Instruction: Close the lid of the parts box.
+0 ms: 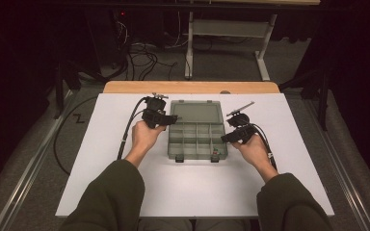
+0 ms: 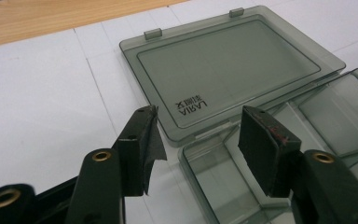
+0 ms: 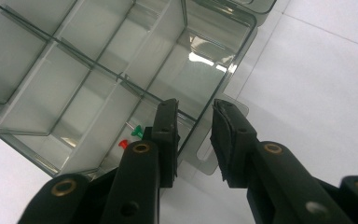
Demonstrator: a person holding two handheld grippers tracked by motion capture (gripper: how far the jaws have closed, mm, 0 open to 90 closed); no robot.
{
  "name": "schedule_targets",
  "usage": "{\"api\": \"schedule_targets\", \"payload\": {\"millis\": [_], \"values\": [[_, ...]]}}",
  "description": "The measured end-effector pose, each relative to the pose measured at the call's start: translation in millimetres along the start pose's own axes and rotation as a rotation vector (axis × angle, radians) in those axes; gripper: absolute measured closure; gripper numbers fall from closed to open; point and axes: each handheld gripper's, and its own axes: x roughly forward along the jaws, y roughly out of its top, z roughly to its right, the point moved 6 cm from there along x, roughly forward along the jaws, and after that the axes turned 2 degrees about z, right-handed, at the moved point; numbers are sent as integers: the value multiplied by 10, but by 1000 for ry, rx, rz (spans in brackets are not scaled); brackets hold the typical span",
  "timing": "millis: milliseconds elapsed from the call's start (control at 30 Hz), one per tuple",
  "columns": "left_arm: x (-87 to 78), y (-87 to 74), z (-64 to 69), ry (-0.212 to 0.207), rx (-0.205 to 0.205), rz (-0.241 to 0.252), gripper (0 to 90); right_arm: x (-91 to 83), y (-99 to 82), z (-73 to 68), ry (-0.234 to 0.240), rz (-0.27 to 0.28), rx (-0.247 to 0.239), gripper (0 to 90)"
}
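Organizer box [image 1: 197,140] long axis across table, lid [image 1: 196,112] flat, pointing away; left hand-held gripper [image 1: 173,120], right hand-held gripper [image 1: 224,139] jaws apart.

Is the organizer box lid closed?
No, in the high view the lid lies flat, swung open behind the organizer box, whose compartments are exposed.

Olive-green sleeves [image 1: 111,192] on both forearms. Each gripper is matt black: the left gripper [image 2: 198,140] shows brass-ringed screw holes, dark pads, and a black cable [image 1: 127,130] trailing off.
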Motion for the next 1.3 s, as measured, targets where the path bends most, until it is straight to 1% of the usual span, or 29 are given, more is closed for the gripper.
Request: {"api": "schedule_targets", "payload": {"millis": [67,133,167,233,367,433,500,567,600,733,833,867,967,1100,1300], "values": [[12,25,-9,8,9,-11,466,0,0,0,1,-1,1,732],[22,51,-23,20,16,-5,465,0,0,-2,0,-1,1,732],[25,69,-31,24,25,4,447,0,0,-2,0,-1,1,732],[41,96,-51,20,27,4,452,0,2,-1,0,-1,-1,733],[95,139,-88,18,9,-33,470,0,2,-3,-1,-3,1,733],[124,162,-87,8,-3,-53,469,0,2,-2,0,-2,1,733],[152,185,-87,12,0,-76,478,0,2,-2,0,-2,1,733],[176,206,-92,7,-9,-100,482,0,2,-1,0,-2,-1,733],[188,213,-93,4,-8,-111,490,0,2,-1,0,-3,0,733],[244,221,-95,-23,-10,-160,493,0,2,0,1,-2,-2,733],[288,223,-100,-39,-22,-182,502,0,2,-2,0,-2,-1,733],[308,223,-101,-40,-33,-185,506,0,2,-2,0,-2,-1,733],[356,216,-115,-43,-37,-216,513,0,2,-2,-1,-3,-1,733],[436,188,-148,-43,-53,-260,519,0,3,-1,0,-3,-4,733],[521,169,-210,-61,-94,-286,547,0,3,0,0,-5,-6,733]]}}
